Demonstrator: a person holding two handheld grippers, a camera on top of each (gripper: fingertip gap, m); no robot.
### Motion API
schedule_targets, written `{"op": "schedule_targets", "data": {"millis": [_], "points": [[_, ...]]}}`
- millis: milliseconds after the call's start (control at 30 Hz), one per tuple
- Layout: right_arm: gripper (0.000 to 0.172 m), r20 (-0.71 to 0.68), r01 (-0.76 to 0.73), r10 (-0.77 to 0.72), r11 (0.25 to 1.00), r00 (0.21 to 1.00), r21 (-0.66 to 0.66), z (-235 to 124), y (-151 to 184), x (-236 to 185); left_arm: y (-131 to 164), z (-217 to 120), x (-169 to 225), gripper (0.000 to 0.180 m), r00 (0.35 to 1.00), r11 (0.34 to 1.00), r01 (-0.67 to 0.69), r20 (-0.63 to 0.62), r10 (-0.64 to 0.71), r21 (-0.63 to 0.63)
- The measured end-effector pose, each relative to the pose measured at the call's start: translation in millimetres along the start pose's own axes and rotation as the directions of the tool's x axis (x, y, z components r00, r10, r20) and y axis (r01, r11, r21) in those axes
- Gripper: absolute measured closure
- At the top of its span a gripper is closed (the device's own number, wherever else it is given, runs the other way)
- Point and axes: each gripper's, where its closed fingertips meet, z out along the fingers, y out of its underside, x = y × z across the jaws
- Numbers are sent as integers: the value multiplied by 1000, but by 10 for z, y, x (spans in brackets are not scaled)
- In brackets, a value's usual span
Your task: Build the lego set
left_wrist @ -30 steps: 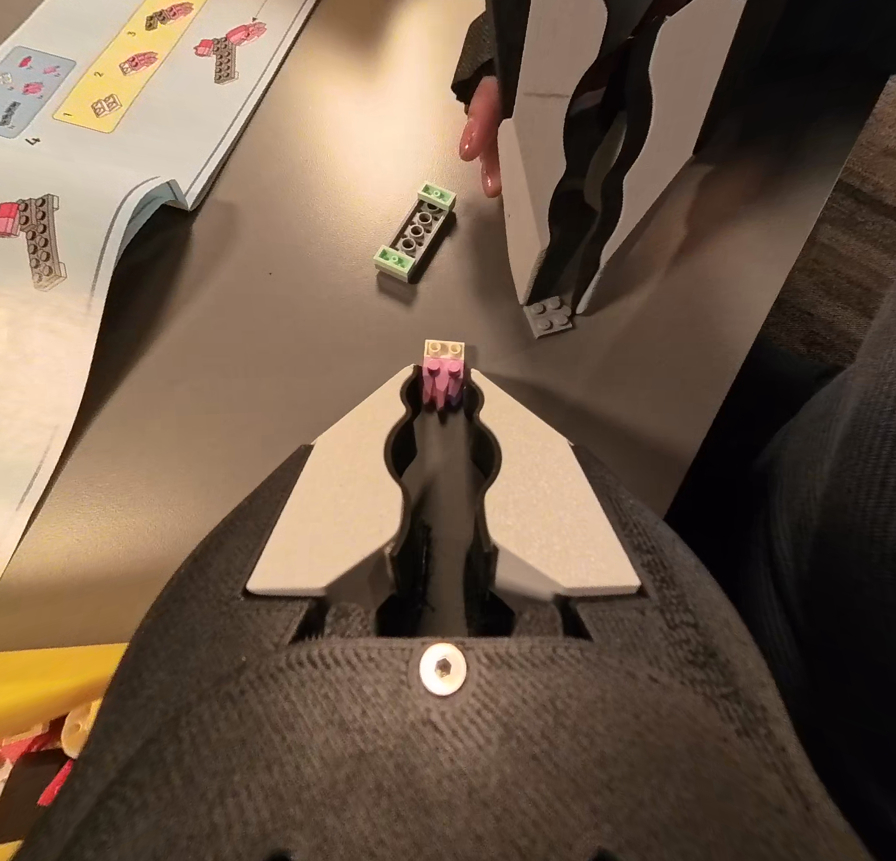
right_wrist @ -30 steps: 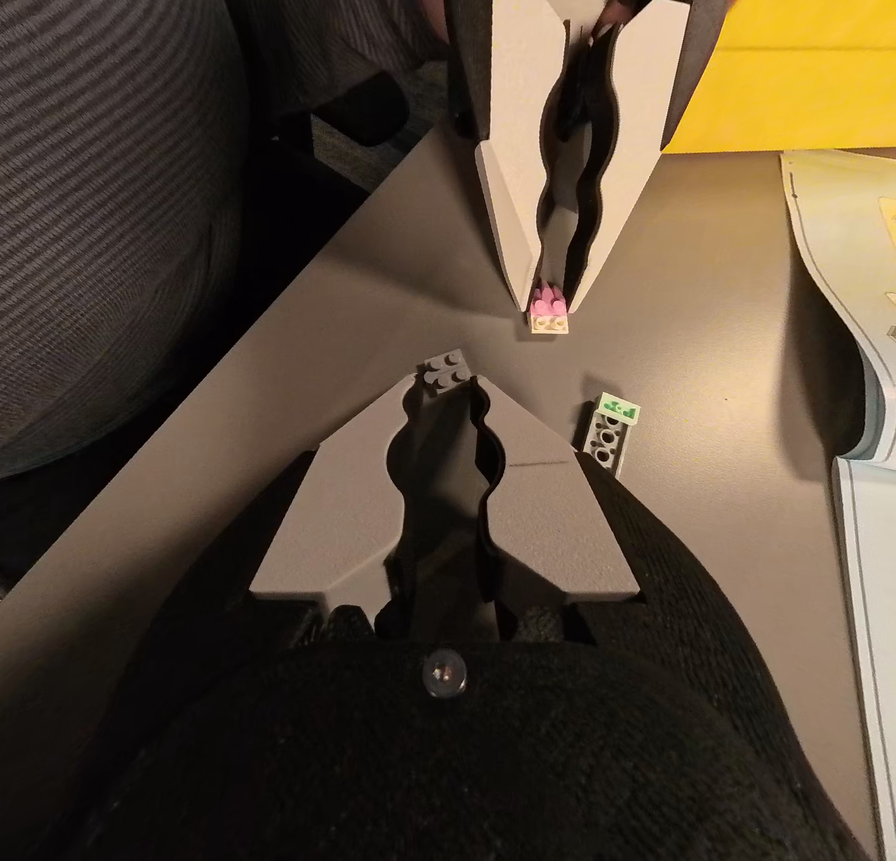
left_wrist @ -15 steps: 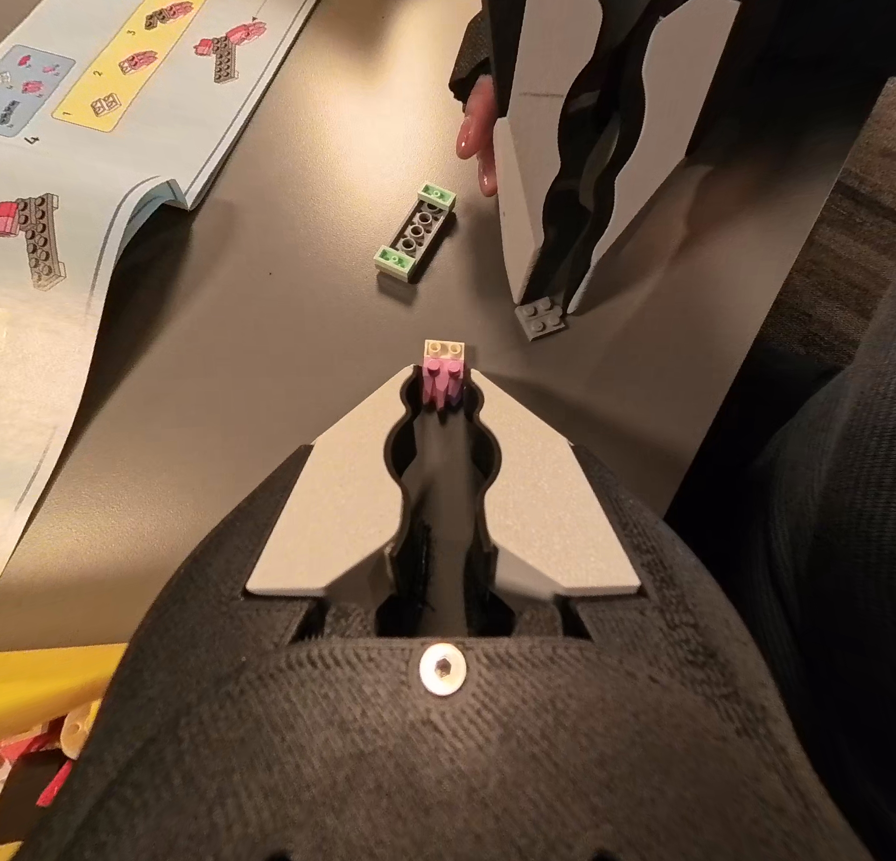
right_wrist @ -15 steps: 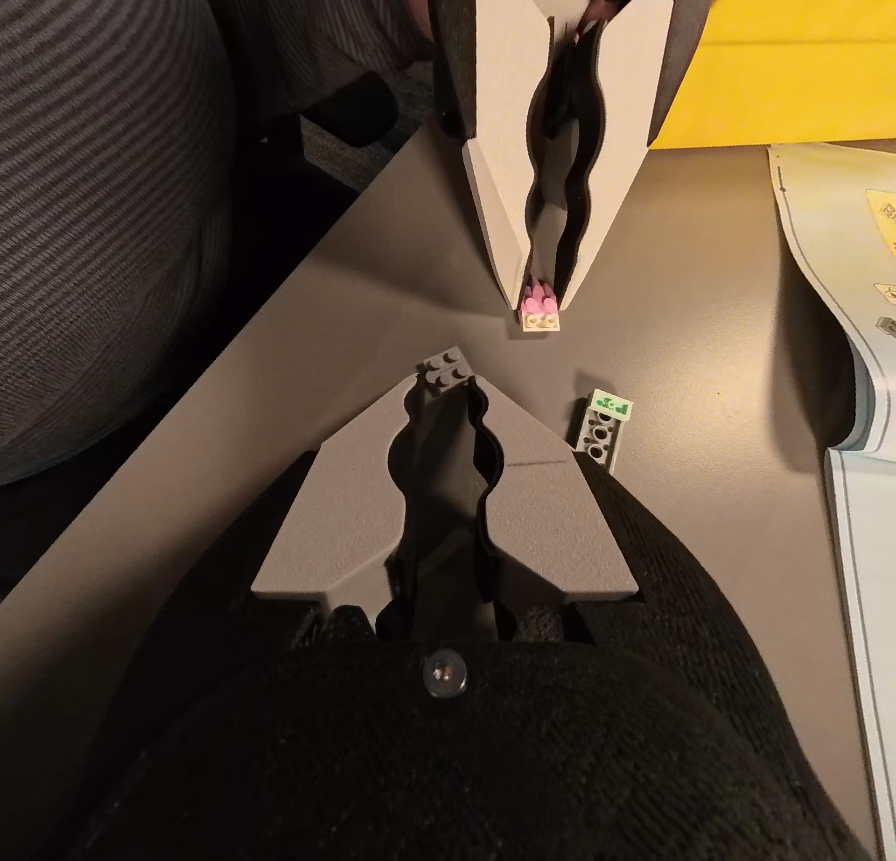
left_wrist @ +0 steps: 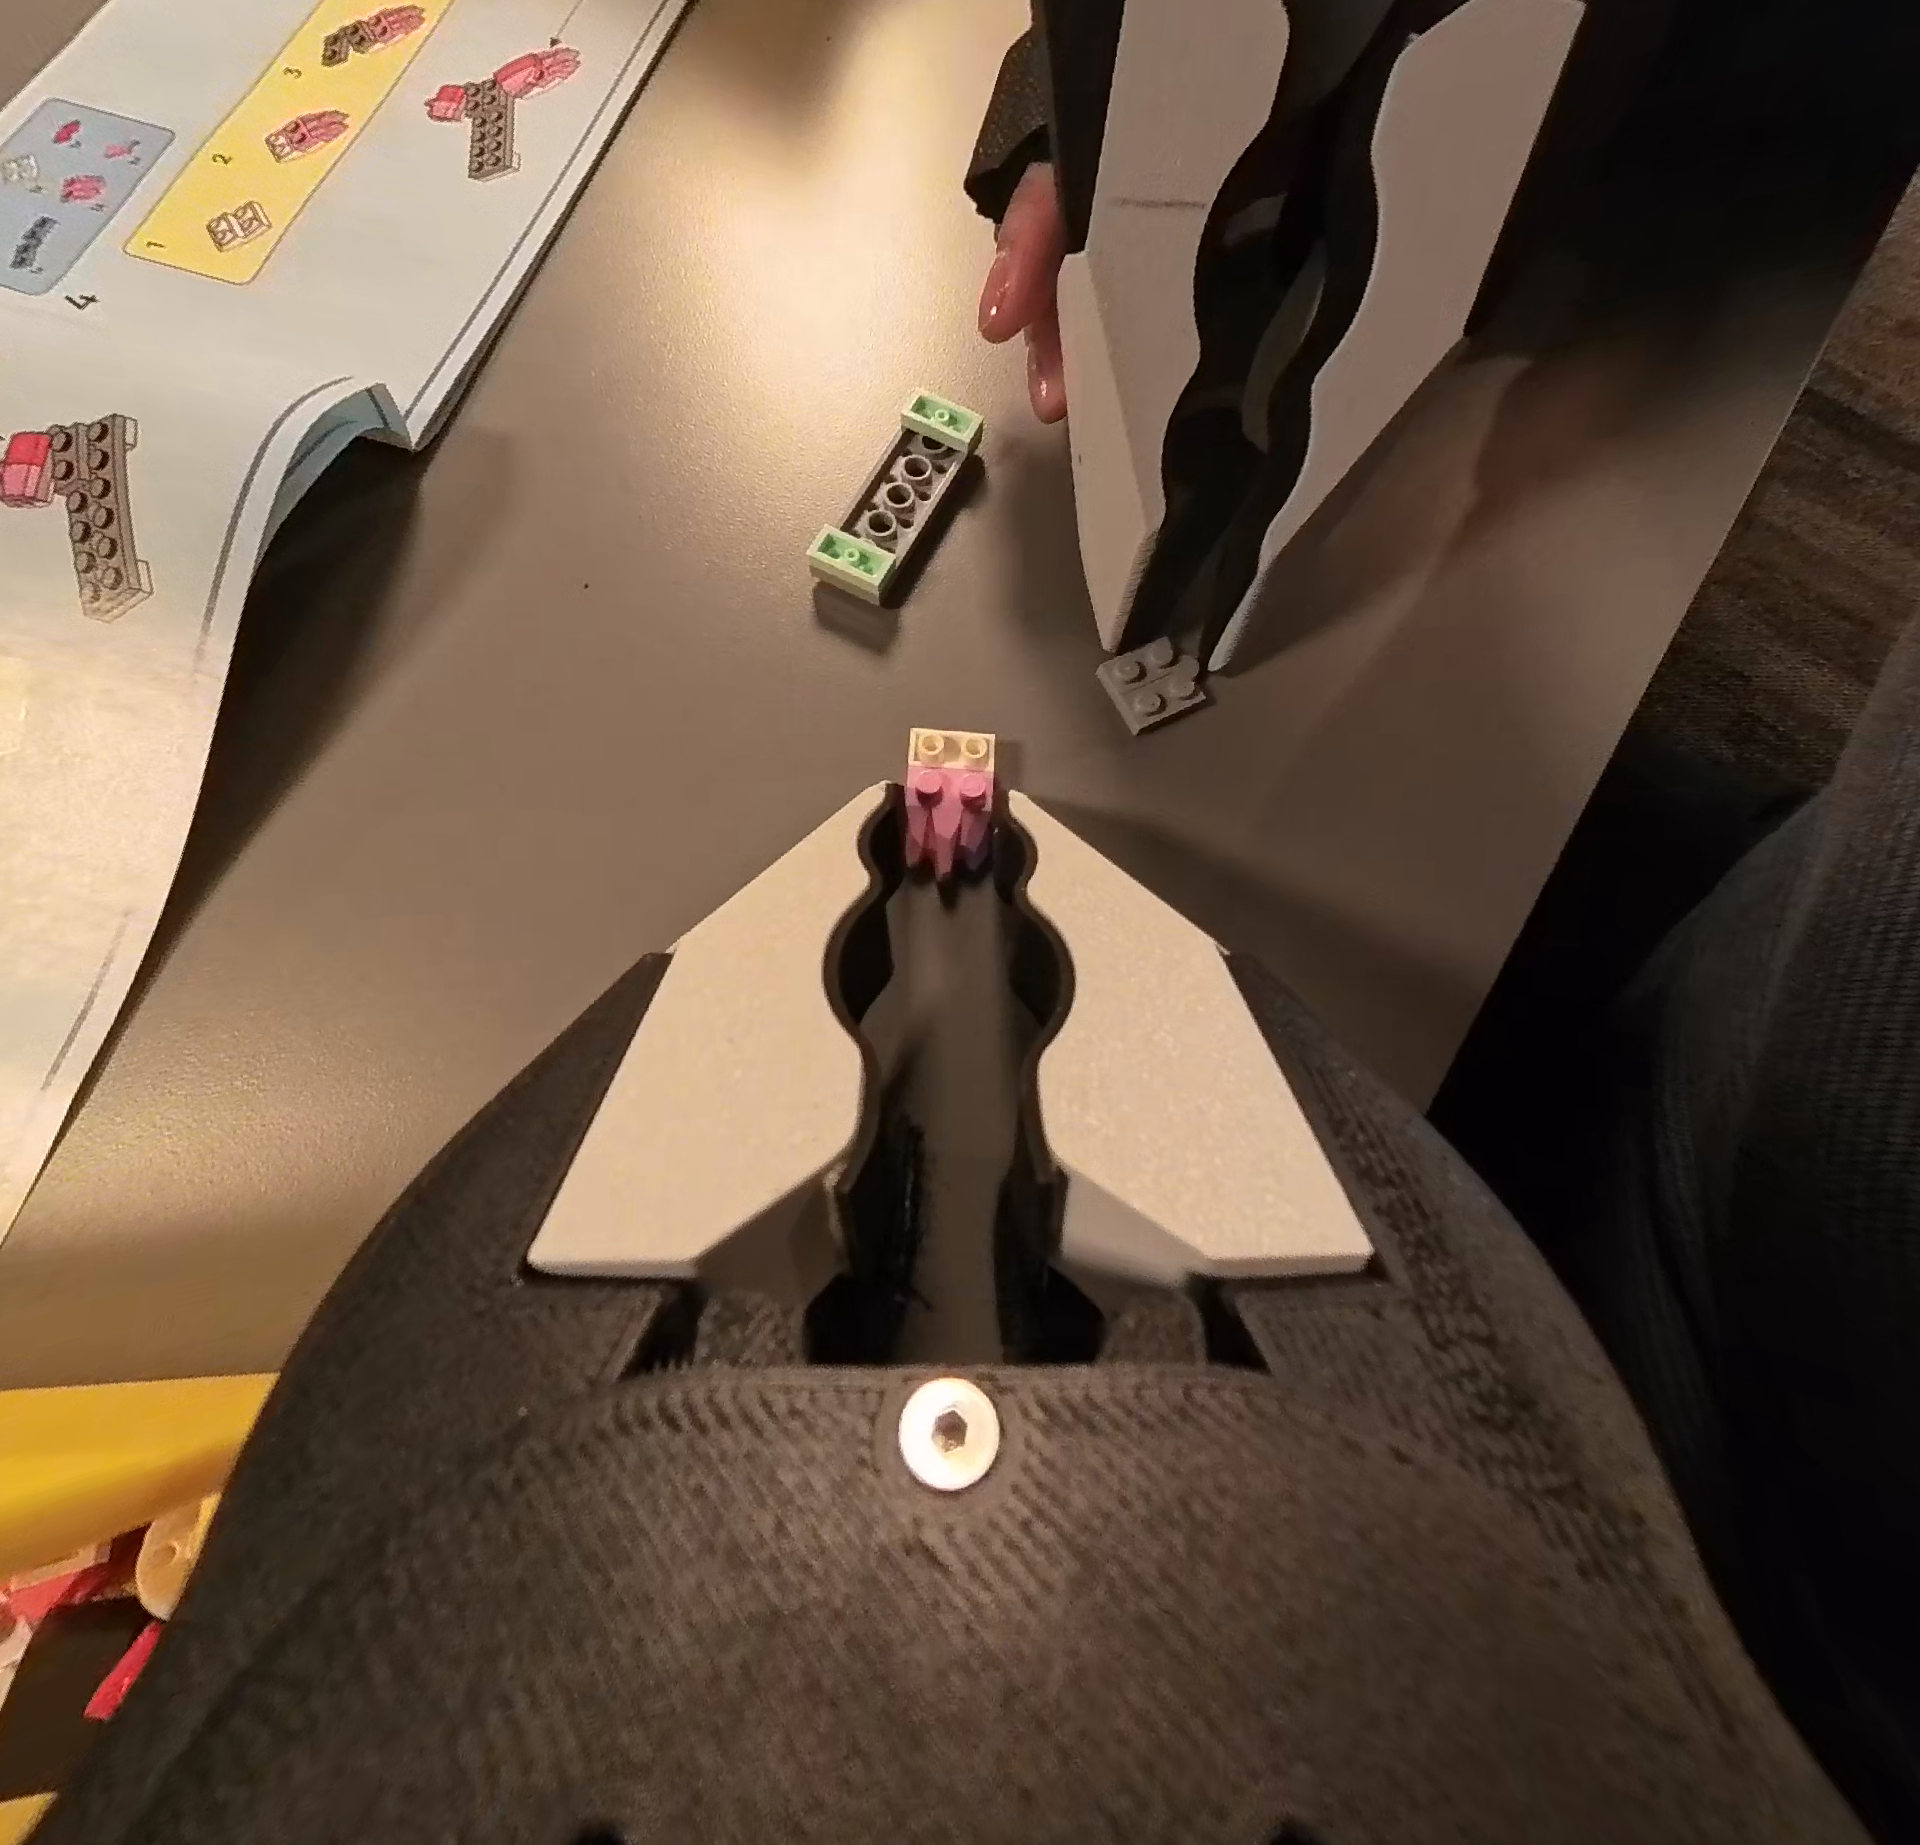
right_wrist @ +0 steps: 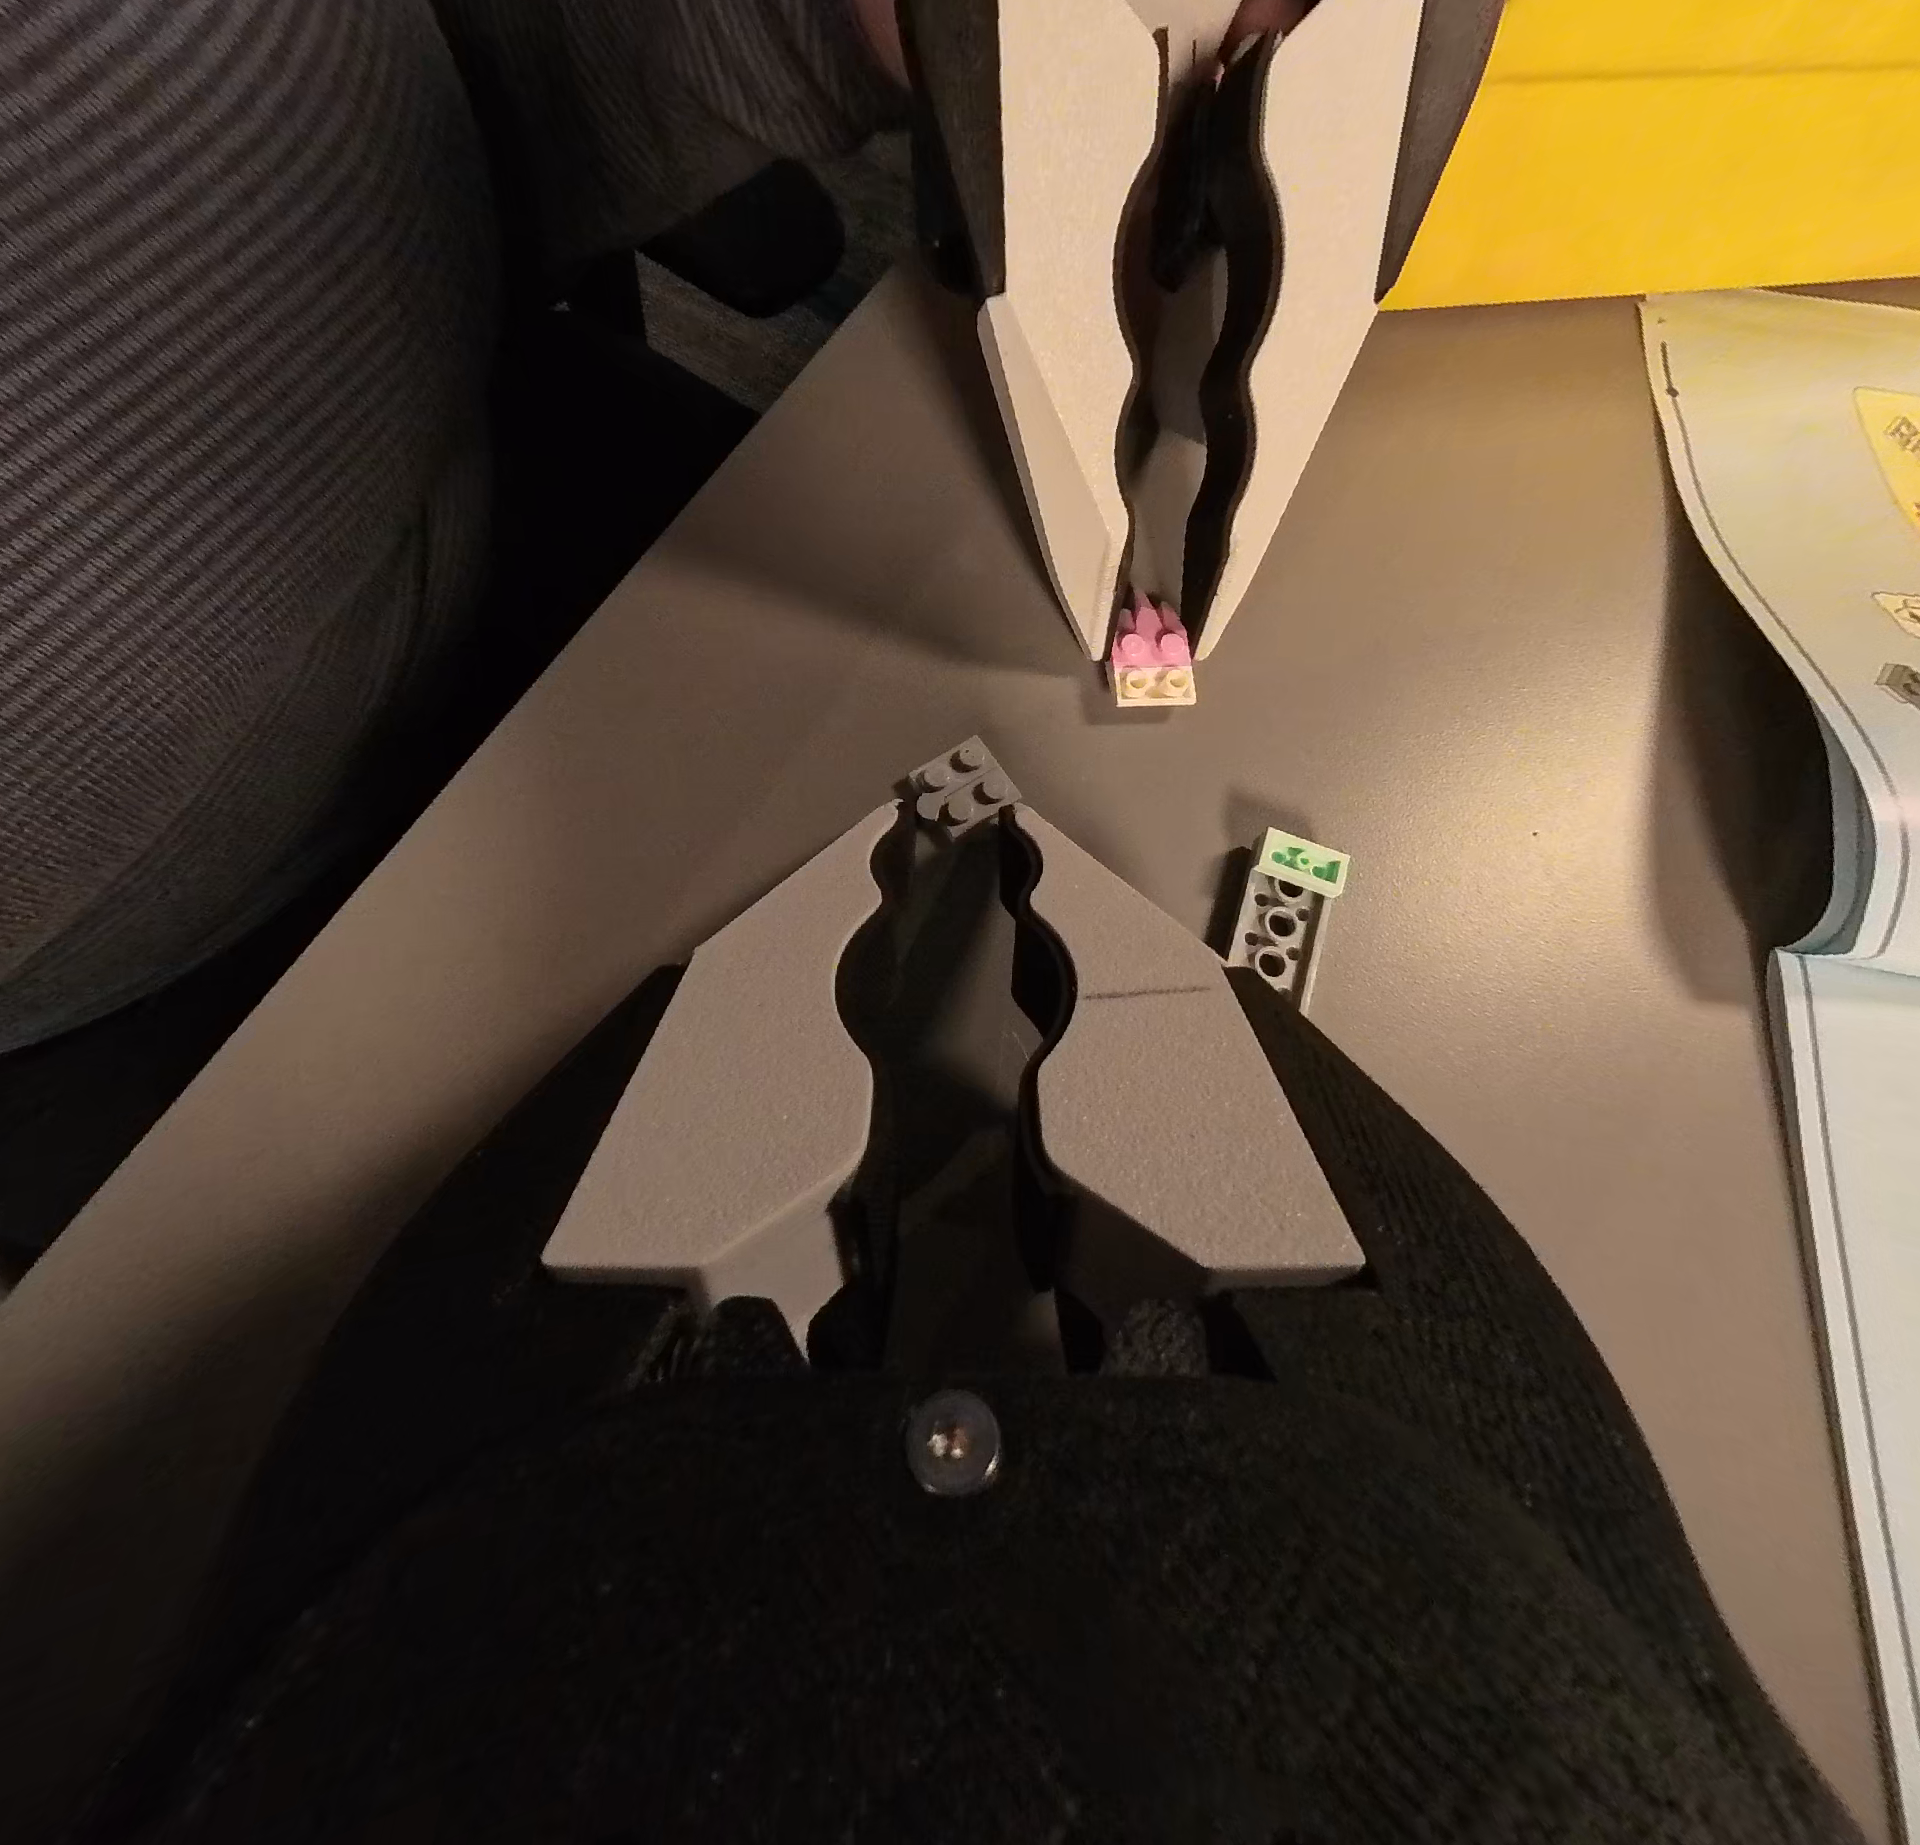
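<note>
A dull grey tabletop [left_wrist: 540, 756] lies under warm light. My left tongs [left_wrist: 948, 808] pinch a small pink toy brick on a cream plate [left_wrist: 951, 796]. My right tongs [right_wrist: 958, 808] clamp a flat dark-grey four-stud plate [right_wrist: 961, 800]. Nearby lie a grey plate with green ends [left_wrist: 896, 496] and an open instruction booklet [left_wrist: 208, 237].

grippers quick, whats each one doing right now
Left gripper: closed on a pink and cream brick piece.
Right gripper: closed on a small grey plate.
</note>
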Motion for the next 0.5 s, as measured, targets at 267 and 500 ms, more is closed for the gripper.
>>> {"op": "schedule_targets", "data": {"millis": [267,500], "points": [[158,-3,-5,5,1000,1000,0,-2,2,8,0,1,1,165,1000,1000,-1,0,1,0],[158,-3,-14,14,1000,1000,-1,-1,4,17,0,1,3,165,1000,1000,-6,3,6,0]]}}
